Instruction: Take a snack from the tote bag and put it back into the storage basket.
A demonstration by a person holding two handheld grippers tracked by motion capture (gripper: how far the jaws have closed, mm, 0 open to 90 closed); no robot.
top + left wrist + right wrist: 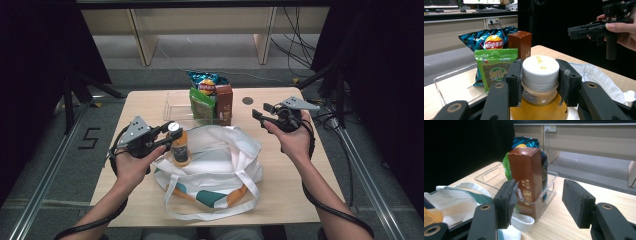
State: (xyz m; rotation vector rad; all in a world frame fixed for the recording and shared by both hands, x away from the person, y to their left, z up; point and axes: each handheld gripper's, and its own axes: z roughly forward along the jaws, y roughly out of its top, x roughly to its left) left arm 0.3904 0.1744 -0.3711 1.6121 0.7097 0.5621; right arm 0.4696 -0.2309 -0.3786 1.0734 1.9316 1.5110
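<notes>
Bottle [179,146] of orange juice with a white cap is what's in play. From the high view, the left gripper [170,134] has it pinched up at the neck, bottle upright, sitting right at the left edge of the white tote bag [220,170] on the wooden table [285,195]. Right gripper [260,117] is off on the other side, above the table past the bag's right corner, well apart from the bottle, nothing between its jaws. Behind the bag there's a clear plastic bin [175,105] with a blue chip bag [206,82], a green snack pack [202,107] and a brown carton [224,102] standing in it.

Left gripper view: both pads [514,80] are pressed against the white cap and the neck ring under it, one each side, orange liquid showing below. Bin with the snacks sits behind, and the other hand with its gripper is up in the top right corner.

Right gripper view: jaws spread wide and empty, pointing at the brown carton in the corner of the bin. Carton stands upright, chip bag and green pack tucked behind it. Bag's white strap [522,222] lies just in front of the bin, and a sliver of the orange bottle shows at the far left edge.
</notes>
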